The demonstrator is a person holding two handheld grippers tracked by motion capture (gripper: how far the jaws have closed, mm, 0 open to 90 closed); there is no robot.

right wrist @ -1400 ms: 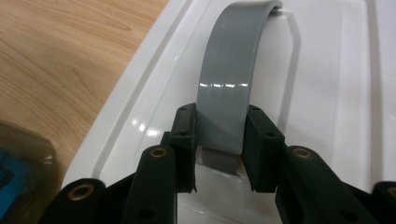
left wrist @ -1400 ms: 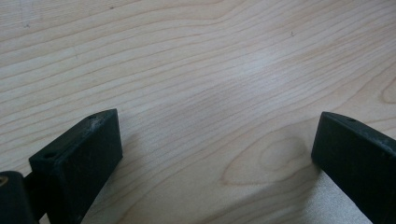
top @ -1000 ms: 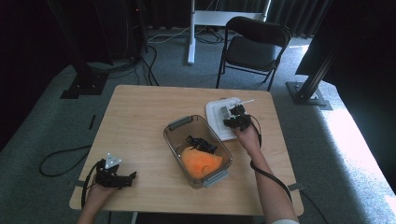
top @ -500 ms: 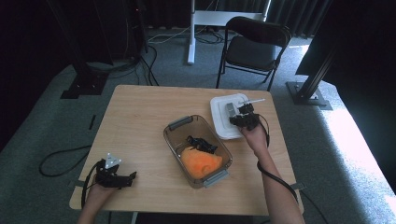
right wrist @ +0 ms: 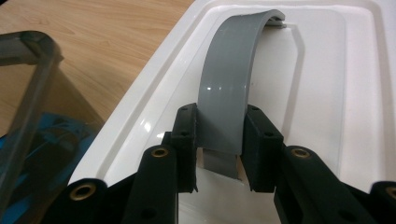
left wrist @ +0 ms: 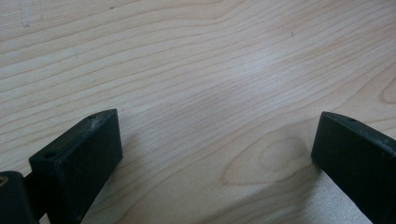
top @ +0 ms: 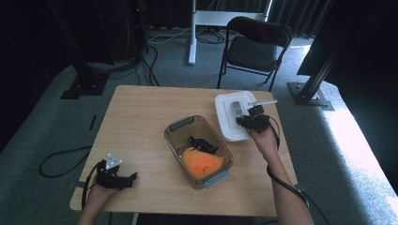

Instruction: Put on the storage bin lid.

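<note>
Left claw (top: 132, 176) rests on the wooden counter (top: 141, 117) at its near left corner, jaws wide apart, holding nothing. The clear bin (top: 198, 151) holds an orange item (top: 202, 162) and a dark, indistinct object (top: 202, 143). Right claw (right wrist: 219, 140) is clamped on the grey handle (right wrist: 229, 88) of the white lid (top: 225, 123). Beyond stand a folding chair (top: 256, 49) and carpet.

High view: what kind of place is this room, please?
Probably a recording studio or lab, not a home: a light wooden table stands on grey carpet amid black curtains, with black metal stand bases and loose cables around it.
</note>
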